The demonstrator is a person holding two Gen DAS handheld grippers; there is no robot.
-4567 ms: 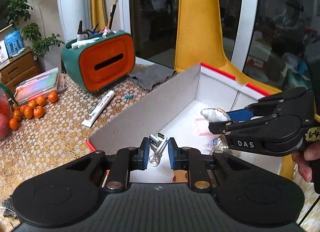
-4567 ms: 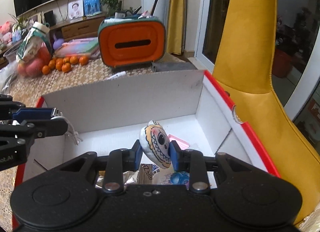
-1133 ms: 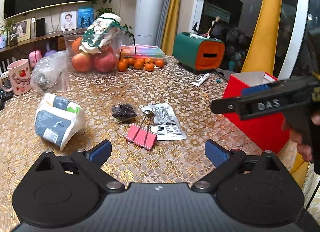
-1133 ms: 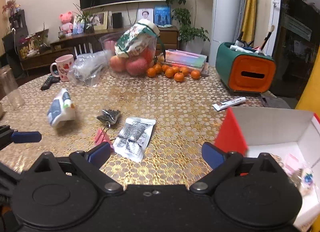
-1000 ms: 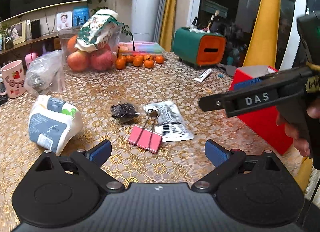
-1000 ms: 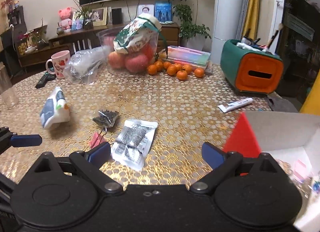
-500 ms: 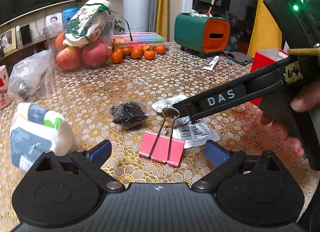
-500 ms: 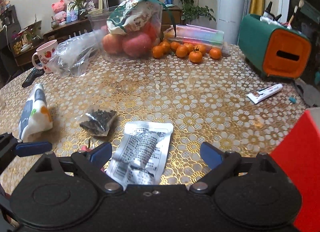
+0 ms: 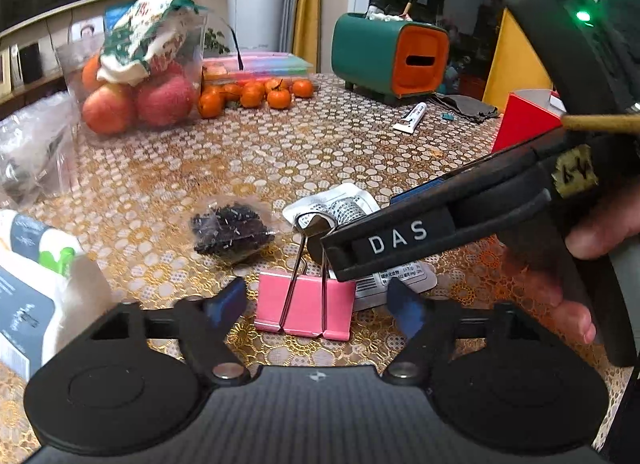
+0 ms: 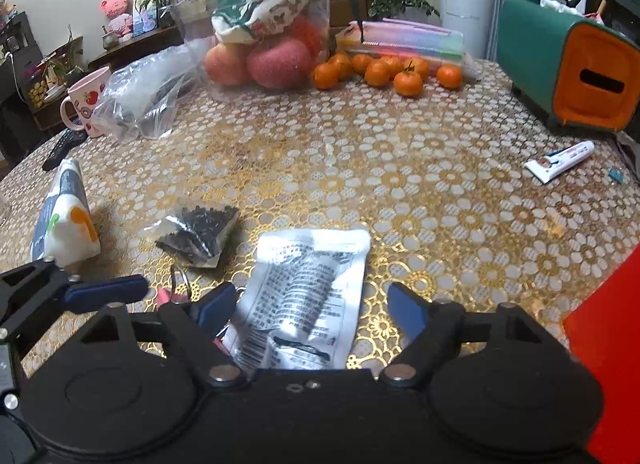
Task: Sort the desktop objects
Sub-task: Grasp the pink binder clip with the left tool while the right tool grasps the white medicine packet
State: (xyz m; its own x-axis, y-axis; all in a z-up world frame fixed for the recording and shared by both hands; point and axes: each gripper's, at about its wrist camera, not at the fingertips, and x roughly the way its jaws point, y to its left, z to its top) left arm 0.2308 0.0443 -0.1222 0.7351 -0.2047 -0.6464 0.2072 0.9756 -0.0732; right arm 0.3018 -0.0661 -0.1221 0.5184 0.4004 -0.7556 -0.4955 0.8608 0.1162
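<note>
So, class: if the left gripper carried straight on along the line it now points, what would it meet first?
Most likely the pink binder clip: it lies on the tablecloth between the left gripper's closing, not yet touching jaws. Depth is uncertain; the right gripper crosses just beyond.

Warm, even indoor light, soft shadows, dark window glass, fisheye-bent edges, slight motion blur.

Tablecloth point(image 10: 400, 168): gold ground, white floral lace pattern. Binder clip point(image 9: 306, 306): pink body, silver wire handles. Sachet point(image 10: 304, 296): silver-white, black print. Small bag point(image 10: 198, 230), centre left: clear, black contents. Storage box point(image 9: 524, 122), right edge: red. Organizer point(image 10: 560, 64), upper right: green shell, orange front. Tangerines point(image 10: 380, 70): orange. Mug point(image 10: 86, 104), upper left: pink.
</note>
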